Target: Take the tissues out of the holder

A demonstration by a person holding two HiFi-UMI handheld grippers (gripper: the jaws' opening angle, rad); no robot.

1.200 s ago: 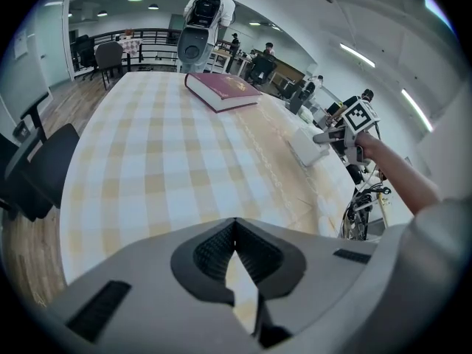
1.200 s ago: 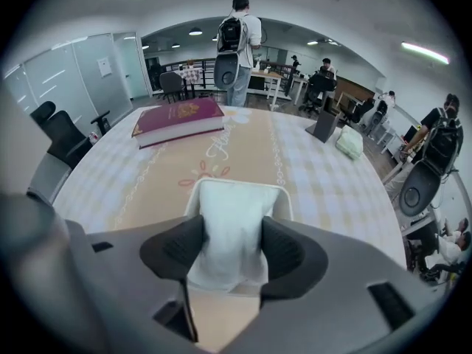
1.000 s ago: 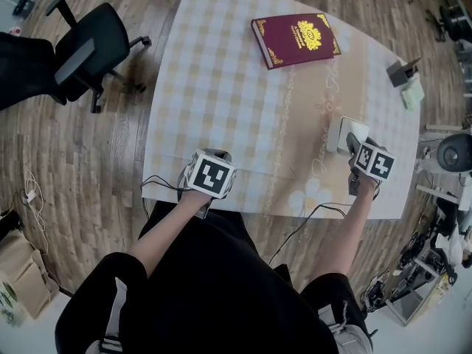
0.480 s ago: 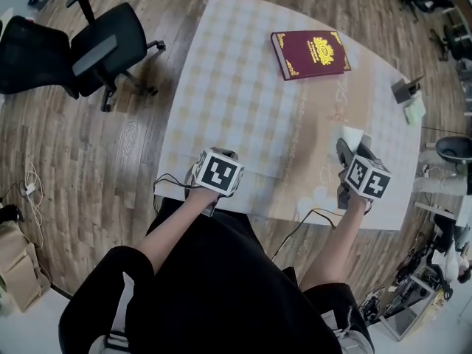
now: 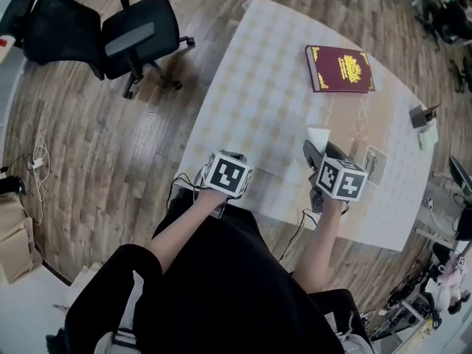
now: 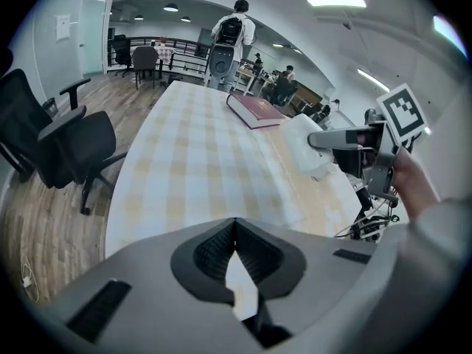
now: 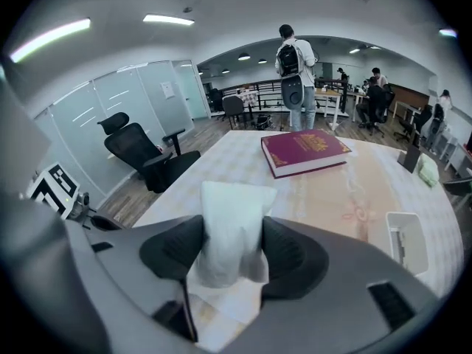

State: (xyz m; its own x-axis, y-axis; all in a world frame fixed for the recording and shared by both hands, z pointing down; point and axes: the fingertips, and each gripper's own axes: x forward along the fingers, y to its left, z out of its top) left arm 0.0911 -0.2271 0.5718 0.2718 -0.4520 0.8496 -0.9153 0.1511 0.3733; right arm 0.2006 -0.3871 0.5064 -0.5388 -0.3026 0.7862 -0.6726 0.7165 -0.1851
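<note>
My right gripper (image 5: pixel 322 150) is shut on a white pack of tissues (image 5: pixel 318 136) and holds it above the checked table (image 5: pixel 265 102). In the right gripper view the tissues (image 7: pixel 230 233) stand upright, pinched between both pads. The white holder (image 5: pixel 374 164) lies on the table just right of that gripper, apart from the tissues; the right gripper view shows this holder (image 7: pixel 408 242) at lower right. My left gripper (image 5: pixel 227 161) rests at the table's near edge, jaws shut on nothing (image 6: pixel 234 226). From the left gripper view the tissues (image 6: pixel 306 144) hang in the right gripper (image 6: pixel 341 139).
A dark red book (image 5: pixel 339 68) lies at the table's far side. A small stand (image 5: pixel 424 115) sits near the right edge. Black office chairs (image 5: pixel 140 39) stand on the wood floor to the left. A person with a backpack (image 7: pixel 293 61) stands beyond the table.
The right gripper has moved left with the tissue pack, which is now apart from the holder on the table. The head view has swung. The left gripper stays at the near edge.
</note>
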